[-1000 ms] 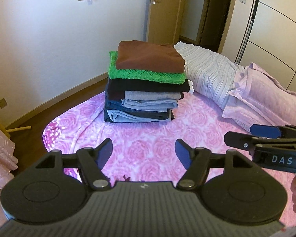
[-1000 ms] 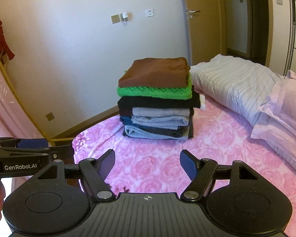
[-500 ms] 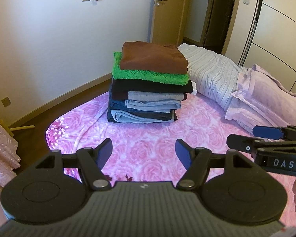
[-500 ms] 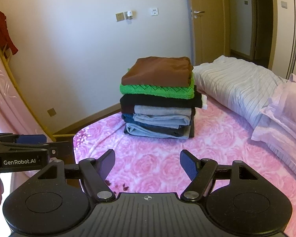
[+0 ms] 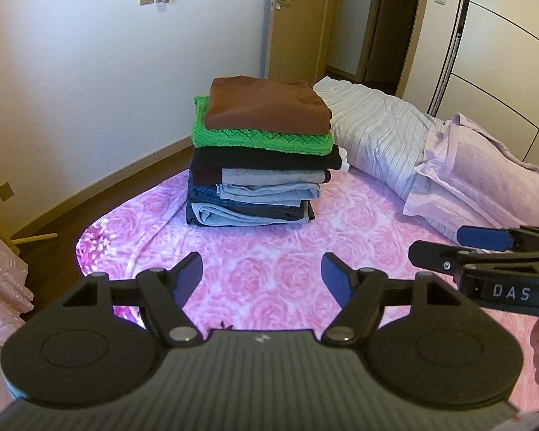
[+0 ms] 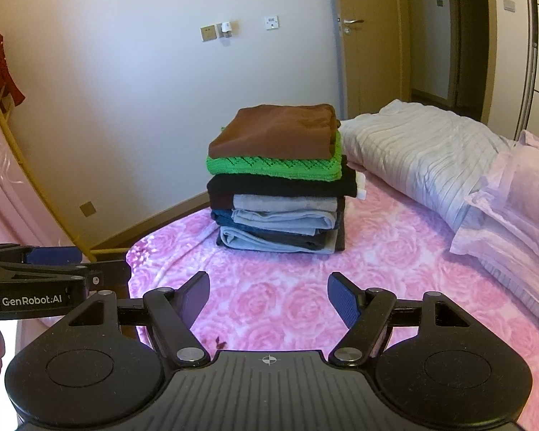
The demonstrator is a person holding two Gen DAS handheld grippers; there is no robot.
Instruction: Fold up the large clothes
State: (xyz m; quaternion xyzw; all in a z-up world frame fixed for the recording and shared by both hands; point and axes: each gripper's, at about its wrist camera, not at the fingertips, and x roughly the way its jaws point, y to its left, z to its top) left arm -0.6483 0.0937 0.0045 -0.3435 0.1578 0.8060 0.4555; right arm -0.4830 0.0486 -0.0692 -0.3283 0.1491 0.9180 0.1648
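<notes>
Left tongs (image 5: 262, 274) spread apart with nothing between them above the pink rose bedspread (image 5: 269, 244), stack of folded clothes (image 5: 262, 158) on the bed beyond, brown piece on top, right tongs (image 6: 268, 300) likewise released and empty, striped quilt (image 6: 424, 151) and pillows (image 6: 514, 215) at right

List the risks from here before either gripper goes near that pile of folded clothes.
1. The stack of folded clothes is tall, with uneven edges; a nudge might topple it.
2. It stands near the edge of the pink bedspread, so slipping garments could land on the floor.
3. The left gripper and right gripper, both open and empty, are close side by side and could collide.
</notes>
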